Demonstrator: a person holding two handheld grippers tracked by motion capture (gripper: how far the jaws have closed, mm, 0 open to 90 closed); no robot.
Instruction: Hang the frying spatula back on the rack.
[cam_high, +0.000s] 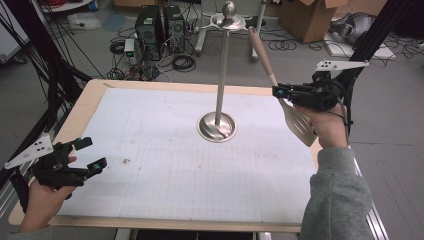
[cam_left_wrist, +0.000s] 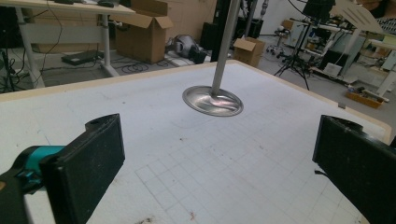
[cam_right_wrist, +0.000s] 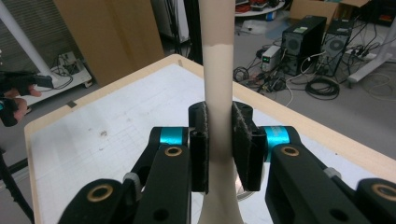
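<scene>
A slotted spatula (cam_high: 296, 119) with a pale handle (cam_right_wrist: 217, 74) hangs above the table's right edge, blade down, handle tilted up and away. My right gripper (cam_high: 278, 91) is shut on its neck, the pads pressing both sides of the handle (cam_right_wrist: 219, 140). A steel stand with a round base (cam_high: 217, 126), an upright pole (cam_high: 221, 75) and a knob on top stands mid-table; the left gripper view shows its base (cam_left_wrist: 213, 100) ahead. My left gripper (cam_high: 90, 154) rests open at the near left corner, nothing between its jaws (cam_left_wrist: 219, 163).
A white gridded mat (cam_high: 190, 160) covers the wooden table (cam_high: 85, 102). On the floor beyond lie computer towers (cam_high: 160, 25), tangled cables and a cardboard box (cam_high: 307, 17). Black frame posts stand at both sides.
</scene>
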